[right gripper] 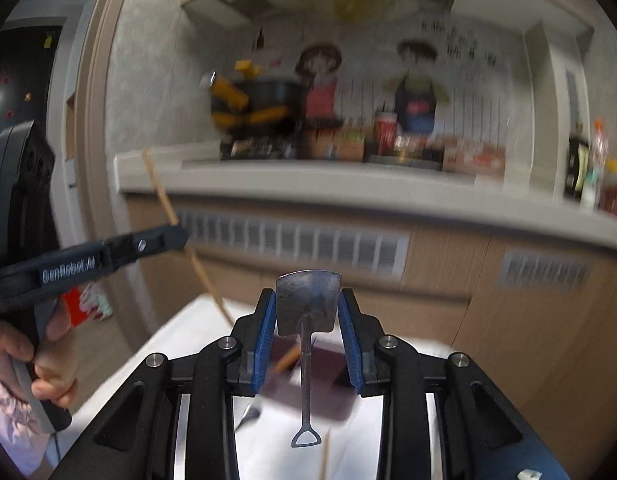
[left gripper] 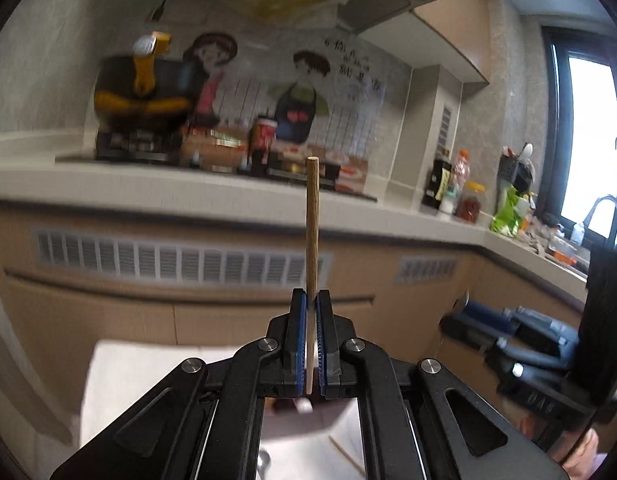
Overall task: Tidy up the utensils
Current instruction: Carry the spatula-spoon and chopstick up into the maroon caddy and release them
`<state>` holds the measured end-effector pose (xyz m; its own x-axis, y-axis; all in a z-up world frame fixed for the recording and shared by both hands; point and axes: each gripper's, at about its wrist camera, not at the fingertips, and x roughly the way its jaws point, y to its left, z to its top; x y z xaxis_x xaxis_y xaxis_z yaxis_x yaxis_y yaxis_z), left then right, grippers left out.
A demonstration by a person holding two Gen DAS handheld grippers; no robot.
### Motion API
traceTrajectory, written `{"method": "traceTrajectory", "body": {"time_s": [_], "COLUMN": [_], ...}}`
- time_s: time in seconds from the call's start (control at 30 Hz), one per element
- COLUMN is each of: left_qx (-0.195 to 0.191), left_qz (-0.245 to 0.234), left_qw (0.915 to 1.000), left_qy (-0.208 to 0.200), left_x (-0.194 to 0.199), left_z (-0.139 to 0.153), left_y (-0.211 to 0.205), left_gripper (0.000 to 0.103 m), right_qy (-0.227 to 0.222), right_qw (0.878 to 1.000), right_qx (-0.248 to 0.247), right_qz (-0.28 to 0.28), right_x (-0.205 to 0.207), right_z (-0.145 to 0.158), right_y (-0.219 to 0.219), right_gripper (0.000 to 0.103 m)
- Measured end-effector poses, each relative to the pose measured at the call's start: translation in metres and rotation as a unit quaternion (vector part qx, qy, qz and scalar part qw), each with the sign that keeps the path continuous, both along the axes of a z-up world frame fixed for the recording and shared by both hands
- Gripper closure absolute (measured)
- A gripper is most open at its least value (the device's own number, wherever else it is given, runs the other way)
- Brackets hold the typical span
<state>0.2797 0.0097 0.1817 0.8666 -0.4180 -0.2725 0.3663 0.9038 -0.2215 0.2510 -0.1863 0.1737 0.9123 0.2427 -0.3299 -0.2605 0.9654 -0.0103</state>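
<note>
Both views toward kitchen counter

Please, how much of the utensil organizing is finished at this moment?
Nothing looks sorted yet. In hand: the left gripper is shut on a wooden chopstick held upright, and the right gripper is shut on a small metal shovel-shaped spoon. Left to do: another chopstick lies loose on the white table, and both held utensils need placing.

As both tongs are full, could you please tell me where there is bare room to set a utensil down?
The white table is bare left of the dark tray; a loose chopstick lies on its near part. The countertop's front strip is free too. It is crowded around the stove and at the bottles near the corner.
</note>
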Motion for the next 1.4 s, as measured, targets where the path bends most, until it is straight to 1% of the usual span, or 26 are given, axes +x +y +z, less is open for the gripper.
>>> {"method": "traceTrajectory", "body": {"time_s": [0.07,0.13,0.17,0.23,0.33,0.5,0.63,0.8,0.93,1.0,1.03,1.07,1.1,1.13,1.17,1.2,1.27,1.33,1.4], "left_qx": [0.008,0.02,0.027,0.028,0.032,0.034,0.036,0.041,0.044,0.044,0.045,0.048,0.053,0.057,0.06,0.06,0.055,0.058,0.063], "left_qz": [0.004,0.014,0.015,0.014,0.019,0.016,0.021,0.014,0.01,0.002,-0.005,-0.006,-0.002,0.004,0.011,0.016,0.021,0.033,0.044], "left_qw": [0.9999,0.9996,0.9994,0.9995,0.9992,0.9988,0.9984,0.9966,0.9936,0.9908,0.9882,0.9861,0.9843,0.9832,0.9822,0.9815,0.9804,0.9786,0.977], "left_qy": [-0.009,-0.016,-0.013,-0.001,0.011,0.032,0.039,0.07,0.103,0.128,0.146,0.159,0.168,0.173,0.177,0.181,0.188,0.195,0.199], "left_x": [0.01,0.019,0.026,0.033,0.042,0.057,0.064,0.079,0.093,0.101,0.107,0.11,0.112,0.113,0.112,0.111,0.103,0.091,0.079], "left_z": [0.006,0.005,0.003,-0.003,-0.015,-0.033,-0.047,-0.073,-0.098,-0.114,-0.123,-0.13,-0.138,-0.144,-0.149,-0.152,-0.158,-0.165,-0.171], "left_y": [0.0,-0.003,-0.005,-0.003,-0.001,-0.002,-0.004,-0.007,-0.012,-0.014,-0.016,-0.017,-0.018,-0.018,-0.016,-0.014,-0.009,-0.003,0.001], "left_gripper": [0.098,0.098,0.098,0.098,0.098,0.098,0.098,0.098,0.098,0.095,0.09,0.086,0.077,0.069,0.067,0.065,0.062,0.05,0.046], "right_qy": [-0.01,-0.015,-0.016,-0.01,0.003,0.021,0.032,0.056,0.086,0.106,0.115,0.125,0.131,0.135,0.136,0.138,0.147,0.156,0.164], "right_qw": [1.0,1.0,1.0,1.0,1.0,0.999,0.999,0.998,0.996,0.994,0.993,0.992,0.991,0.991,0.99,0.99,0.988,0.987,0.986], "right_qx": [0.0,0.004,0.005,0.005,0.005,0.0,0.006,0.007,0.008,0.009,0.007,0.0,-0.007,-0.016,-0.023,-0.025,-0.026,-0.022,-0.017], "right_qz": [-0.008,-0.01,-0.015,-0.021,-0.03,-0.033,-0.034,-0.032,-0.033,-0.028,-0.026,-0.021,-0.02,-0.022,-0.026,-0.027,-0.027,-0.026,-0.03], "right_x": [0.013,0.026,0.035,0.047,0.064,0.08,0.093,0.105,0.118,0.123,0.125,0.127,0.128,0.127,0.125,0.123,0.118,0.109,0.102], "right_z": [0.009,0.01,0.008,0.005,-0.006,-0.025,-0.041,-0.068,-0.092,-0.106,-0.113,-0.121,-0.127,-0.133,-0.14,-0.144,-0.15,-0.156,-0.162], "right_y": [-0.002,-0.004,-0.005,-0.004,-0.003,-0.001,-0.001,-0.001,0.0,0.0,0.002,0.004,0.006,0.007,0.009,0.009,0.008,0.005,0.001], "right_gripper": [0.074,0.074,0.074,0.074,0.074,0.074,0.074,0.074,0.074,0.073,0.073,0.069,0.059,0.053,0.043,0.04,0.039,0.035,0.021]}}
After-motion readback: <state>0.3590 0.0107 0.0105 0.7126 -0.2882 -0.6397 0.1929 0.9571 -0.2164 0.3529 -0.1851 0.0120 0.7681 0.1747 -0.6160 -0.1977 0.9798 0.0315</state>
